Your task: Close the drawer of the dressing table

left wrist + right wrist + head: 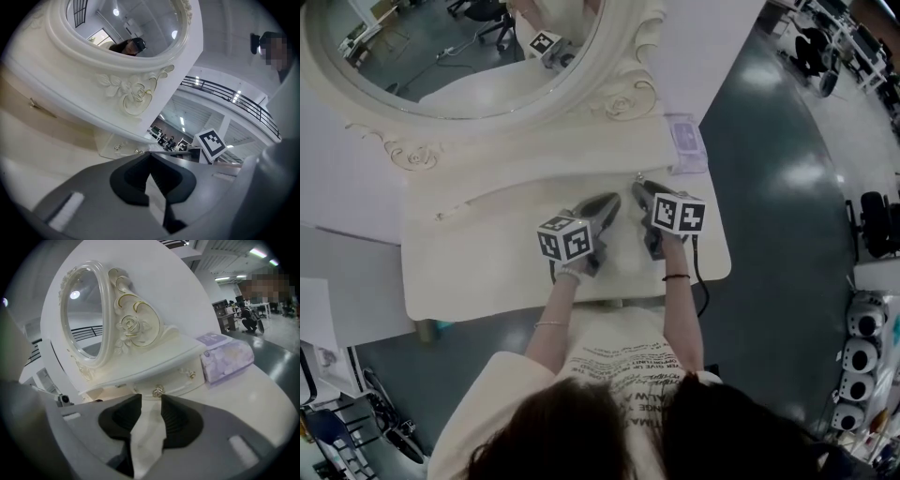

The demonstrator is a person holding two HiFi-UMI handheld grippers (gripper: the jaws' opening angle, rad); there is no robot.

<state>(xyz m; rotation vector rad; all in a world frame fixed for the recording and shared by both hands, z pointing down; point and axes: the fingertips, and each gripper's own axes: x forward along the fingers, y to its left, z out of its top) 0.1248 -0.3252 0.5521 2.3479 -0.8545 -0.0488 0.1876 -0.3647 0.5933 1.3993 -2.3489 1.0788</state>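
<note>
Fingers [177,420] of your right gripper [147,399] stand apart with nothing clamped between them. Those of your left gripper [150,155] meet at the tips and are empty.

Count: two grippers, each bearing one marker cube, left [565,238] and right [678,214]; one cream dressing table [487,272]; one oval mirror [459,56] in a carved frame; one lilac tissue box [227,359]; two gold pulls on the low drawer bank, a round knob [158,391] and a small handle [191,374].

Containers: the tissue box lies on the tabletop at the right end of the drawer bank, and you cannot see what is in it. The drawer [171,383] shows only its front, its inside being out of sight.

Task item: the drawer sits under the shelf at the mirror's foot, at the back of the tabletop. Its cream front is curved, and its knob stands just beyond the gap of your right gripper. Whether it is pushed fully home cannot be told. Both of your grippers hover side by side over the tabletop.
</note>
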